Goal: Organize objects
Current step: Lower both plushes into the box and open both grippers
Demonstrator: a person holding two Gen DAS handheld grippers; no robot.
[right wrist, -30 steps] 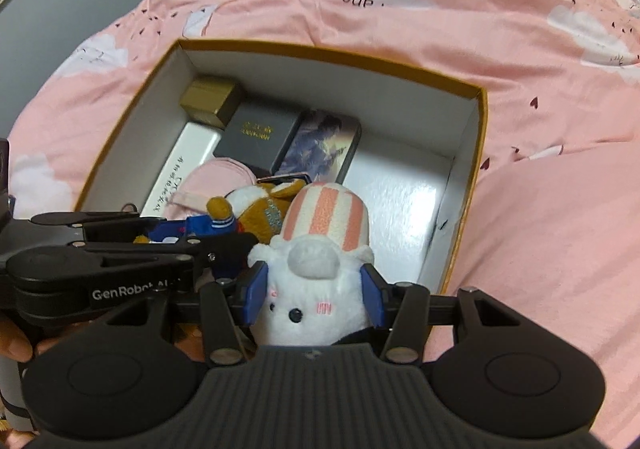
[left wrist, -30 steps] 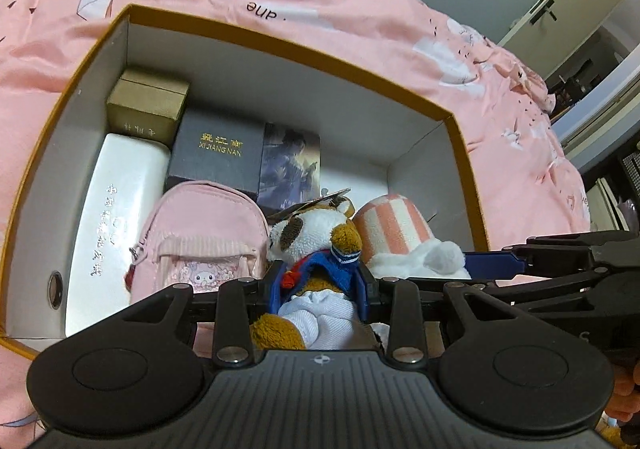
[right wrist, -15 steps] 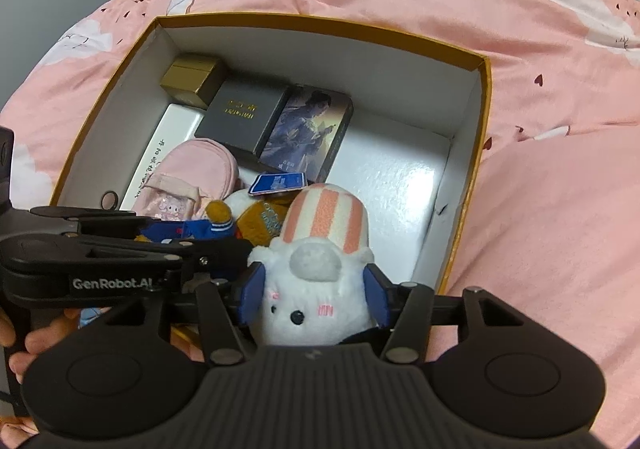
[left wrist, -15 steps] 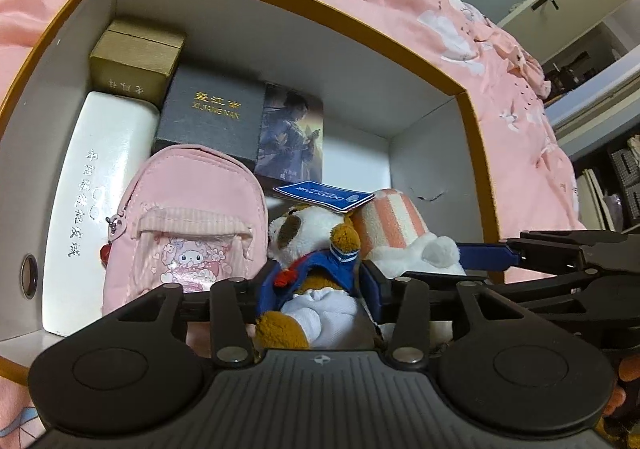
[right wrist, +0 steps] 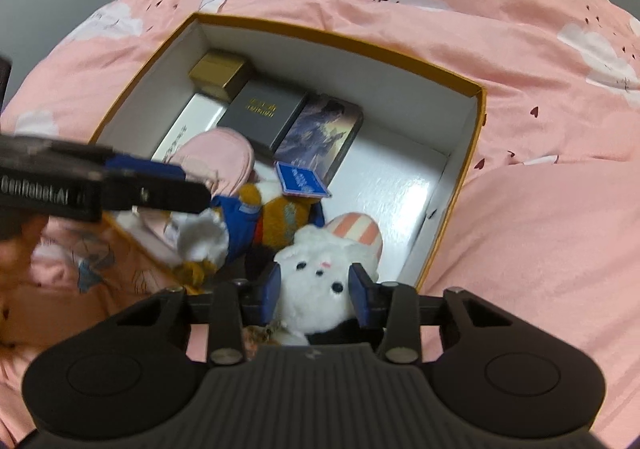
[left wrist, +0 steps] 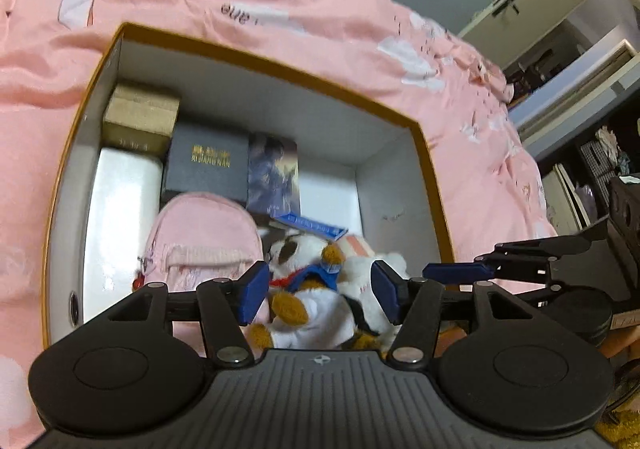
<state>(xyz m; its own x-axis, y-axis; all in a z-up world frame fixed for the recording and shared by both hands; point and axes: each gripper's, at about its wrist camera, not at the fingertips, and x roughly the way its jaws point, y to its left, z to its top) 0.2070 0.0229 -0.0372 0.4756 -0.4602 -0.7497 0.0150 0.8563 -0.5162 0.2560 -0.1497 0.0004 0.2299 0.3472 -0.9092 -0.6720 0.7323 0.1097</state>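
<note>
Now left claw (left wrist: pixel 320 291) just opened, straddling dog plush (left wrist: pixel 308 289); right claw (right wrist: pixel 316 295) squeezing white plush (right wrist: pixel 320 269).

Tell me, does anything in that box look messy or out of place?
Yes. The small boxes at the back sit in neat rows, but the brown and white plush lies sprawled at the front, with a blue tag sticking up loosely. The white plush is not laid flat yet.

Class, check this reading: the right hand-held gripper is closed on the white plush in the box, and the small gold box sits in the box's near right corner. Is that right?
One slip. The gold box sits in the far left corner of the cardboard box, as the right wrist view shows. The right hand-held gripper is indeed closed on the white plush.
</note>
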